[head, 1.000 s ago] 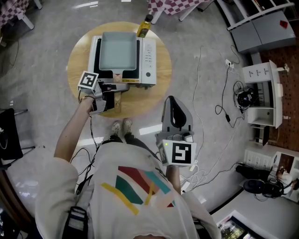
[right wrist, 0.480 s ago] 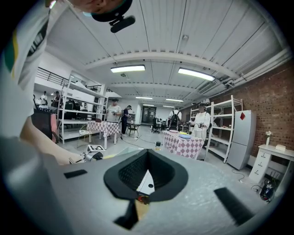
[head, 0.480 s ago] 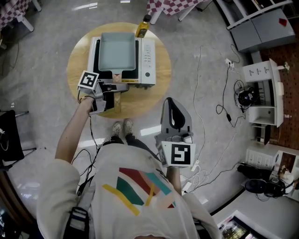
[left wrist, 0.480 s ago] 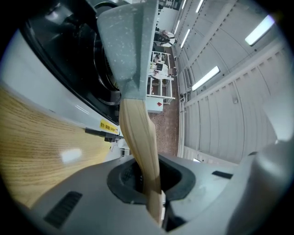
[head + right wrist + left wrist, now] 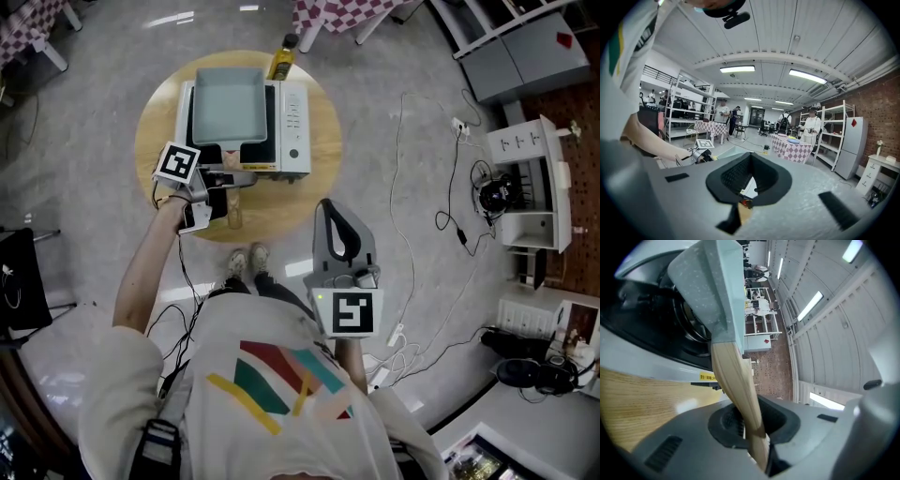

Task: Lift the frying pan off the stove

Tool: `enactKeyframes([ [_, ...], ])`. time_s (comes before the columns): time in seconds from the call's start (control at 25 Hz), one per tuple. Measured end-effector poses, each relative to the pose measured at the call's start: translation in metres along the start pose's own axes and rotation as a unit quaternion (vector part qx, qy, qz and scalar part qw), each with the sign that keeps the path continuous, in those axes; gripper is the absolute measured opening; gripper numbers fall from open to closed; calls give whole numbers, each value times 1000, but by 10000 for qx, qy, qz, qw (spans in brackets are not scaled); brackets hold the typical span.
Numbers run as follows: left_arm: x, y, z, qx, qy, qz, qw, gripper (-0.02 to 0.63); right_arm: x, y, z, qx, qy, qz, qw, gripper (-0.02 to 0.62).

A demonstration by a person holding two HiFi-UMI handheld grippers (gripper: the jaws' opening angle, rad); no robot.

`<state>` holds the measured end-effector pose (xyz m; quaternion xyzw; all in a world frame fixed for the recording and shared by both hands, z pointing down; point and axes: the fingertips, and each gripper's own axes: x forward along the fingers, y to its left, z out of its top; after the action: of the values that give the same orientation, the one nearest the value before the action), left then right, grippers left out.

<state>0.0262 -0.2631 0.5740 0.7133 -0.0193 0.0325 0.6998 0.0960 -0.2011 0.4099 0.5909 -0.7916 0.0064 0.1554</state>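
The person's left arm is stretched out forward and a little to the left, the hand (image 5: 174,201) wrapped round the left gripper (image 5: 242,176), which comes in sideways from the left at the near edge of the table (image 5: 319,173). Its jaws pinch the wooden handle (image 5: 737,380) of the pan (image 5: 225,105) and are easing apart, with the handle between them and the pads on it. The right arm is tucked in close to the body, the right gripper (image 5: 328,204) pointing forward over the floor with its jaws pressed together and nothing in them. The pale square pan lies over the dark top of the white stove (image 5: 296,122), handle toward the person; whether it rests on the burner or stands just clear of it I cannot tell. The stove takes up most of the small round wooden table, and a bottle (image 5: 280,58) stands at the far edge, just behind the stove. Around the table is grey polished floor. Cables (image 5: 403,187) trail across it to the right, toward a white shelf (image 5: 527,192). The near side of the table, by the person's shoes (image 5: 246,259), is bare wood, and the left side opens onto floor.
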Motion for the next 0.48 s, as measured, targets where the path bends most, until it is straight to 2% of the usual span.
enactKeyframes([
  [0.12, -2, -10, 1, 263, -9, 90, 9996, 40, 0, 0, 1, -65, -59, 30, 10000, -2],
  [0.28, -2, -45, 8, 658, -76, 38, 9978, 40, 1, -2, 3, -41, -112, 53, 9999, -2],
  [0.48, -6, -97, 14, 1451, -147, 179, 9891, 41, 3, -2, 22, -85, -438, 35, 9990, -2],
])
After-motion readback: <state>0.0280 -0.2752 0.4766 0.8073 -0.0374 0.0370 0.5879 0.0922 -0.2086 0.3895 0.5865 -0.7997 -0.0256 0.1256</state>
